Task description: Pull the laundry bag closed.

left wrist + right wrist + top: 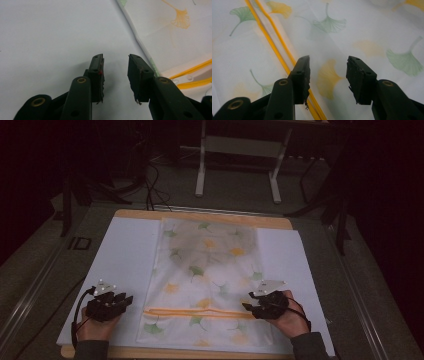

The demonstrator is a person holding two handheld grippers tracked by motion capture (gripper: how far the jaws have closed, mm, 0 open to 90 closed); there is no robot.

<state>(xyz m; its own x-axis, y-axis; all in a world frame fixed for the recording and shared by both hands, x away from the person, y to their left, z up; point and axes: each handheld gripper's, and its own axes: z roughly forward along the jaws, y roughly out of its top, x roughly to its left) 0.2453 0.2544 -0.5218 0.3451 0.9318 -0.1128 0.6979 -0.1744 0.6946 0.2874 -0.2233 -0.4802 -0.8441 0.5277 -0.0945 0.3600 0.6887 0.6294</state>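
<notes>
Right now my left tool (115, 75) hangs open and empty over the white surface (50, 37) near its front left corner; my right tool (328, 80), also open, hovers above the ginkgo-print fabric cover (210, 270) beside its yellow zipper (274, 42).

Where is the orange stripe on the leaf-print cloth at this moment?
In the high view, the orange stripe runs across the near end of the cloth, between the left claw and the right claw, closer to the right one.
</notes>
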